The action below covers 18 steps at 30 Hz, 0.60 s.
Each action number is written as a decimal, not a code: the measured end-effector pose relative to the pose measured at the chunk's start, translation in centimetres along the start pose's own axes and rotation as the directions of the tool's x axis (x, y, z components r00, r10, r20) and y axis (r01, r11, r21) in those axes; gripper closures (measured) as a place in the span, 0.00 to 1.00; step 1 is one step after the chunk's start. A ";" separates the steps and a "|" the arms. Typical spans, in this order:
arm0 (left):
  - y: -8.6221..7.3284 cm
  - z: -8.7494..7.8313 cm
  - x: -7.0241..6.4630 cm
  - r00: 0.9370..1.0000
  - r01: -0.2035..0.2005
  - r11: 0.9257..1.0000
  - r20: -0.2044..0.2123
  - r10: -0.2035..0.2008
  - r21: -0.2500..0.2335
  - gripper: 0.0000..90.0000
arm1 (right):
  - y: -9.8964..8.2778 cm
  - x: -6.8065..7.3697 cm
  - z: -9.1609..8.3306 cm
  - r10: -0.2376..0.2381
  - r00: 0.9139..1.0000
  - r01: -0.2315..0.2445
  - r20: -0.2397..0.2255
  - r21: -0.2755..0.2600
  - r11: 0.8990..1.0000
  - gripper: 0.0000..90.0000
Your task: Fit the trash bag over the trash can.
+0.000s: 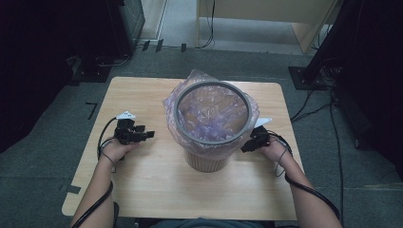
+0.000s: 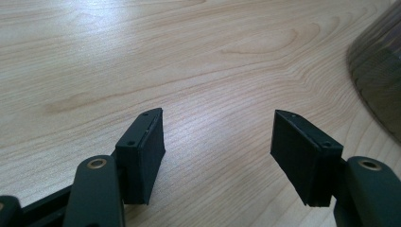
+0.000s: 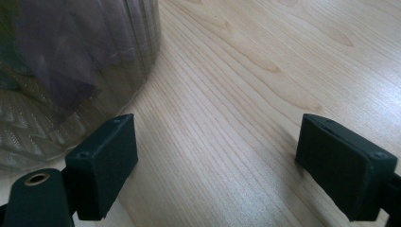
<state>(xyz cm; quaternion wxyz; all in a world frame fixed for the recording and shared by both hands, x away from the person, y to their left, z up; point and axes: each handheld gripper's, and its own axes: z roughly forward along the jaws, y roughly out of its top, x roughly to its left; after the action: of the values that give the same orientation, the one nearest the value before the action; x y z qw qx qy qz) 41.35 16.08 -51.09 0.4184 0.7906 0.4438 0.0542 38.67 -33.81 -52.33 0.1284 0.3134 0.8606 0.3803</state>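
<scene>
Though no legible label on bin (image 1: pixel 212 121), left gripper (image 1: pixel 148 135) & right gripper (image 1: pixel 245 147) both apart, empty.

High view looks forward and down from above on the whole surface (image 1: pixel 142 180). Both claw views sit low, close over the surface, facing along it; each shares the bin (image 1: pixel 212 124) side with high view.

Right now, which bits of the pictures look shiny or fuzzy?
High view: the bag in the bin glints and the room's corners are dark. Left gripper view: pale glare on the table, bin edge blurred. Right gripper view: glare near the bottom, the bag fuzzy up close.
</scene>
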 end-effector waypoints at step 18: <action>0.2 -0.1 0.2 0.998 0.065 0.998 0.010 -0.065 0.001 0.37 | 0.2 -0.3 -0.3 0.005 1.000 -0.005 0.006 0.029 1.000 0.17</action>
<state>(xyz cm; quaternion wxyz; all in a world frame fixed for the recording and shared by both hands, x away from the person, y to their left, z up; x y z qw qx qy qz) 41.56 16.21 -50.96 0.4218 0.7762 0.4671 0.0365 38.85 -34.06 -51.97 0.1253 0.3185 0.8649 0.3671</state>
